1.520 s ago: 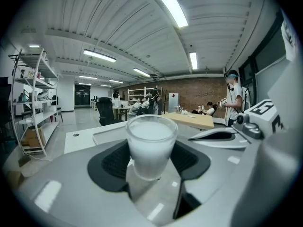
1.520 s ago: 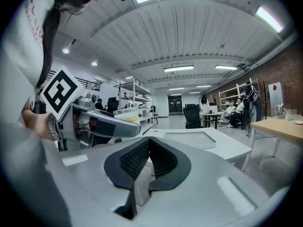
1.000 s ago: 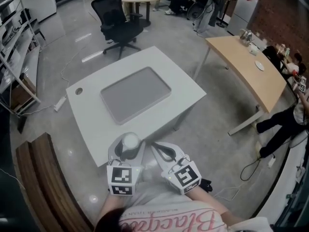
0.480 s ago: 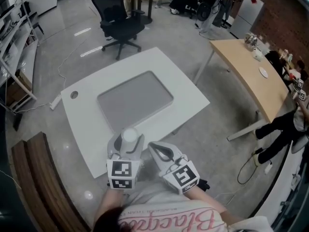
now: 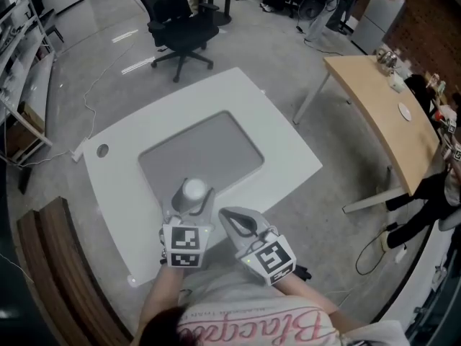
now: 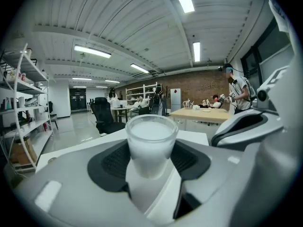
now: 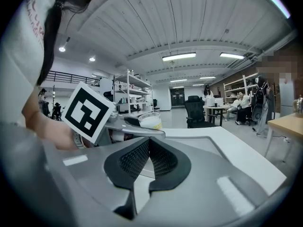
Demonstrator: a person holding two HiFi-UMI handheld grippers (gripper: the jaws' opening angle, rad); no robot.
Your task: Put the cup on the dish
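At the far left stands a shelf [image 5: 21, 56], with a wooden bench [image 5: 54, 265] nearer. The white table [image 5: 288, 150] carries a gray tray [image 5: 205, 150]. The left gripper [image 5: 191, 202] has its jaws part-way open and pressed on the sides of a frosted white cup [image 5: 194, 190]. The cup is upright, and in the head view it appears over the tray's near edge. In the left gripper view the cup [image 6: 151, 138] sits between the dark pads [image 6: 189, 157]. Just right of it, the right gripper [image 5: 226, 214] has its jaws together on nothing, its pads [image 7: 161, 162] touching. A wooden table [image 5: 382, 114] stands at far right.
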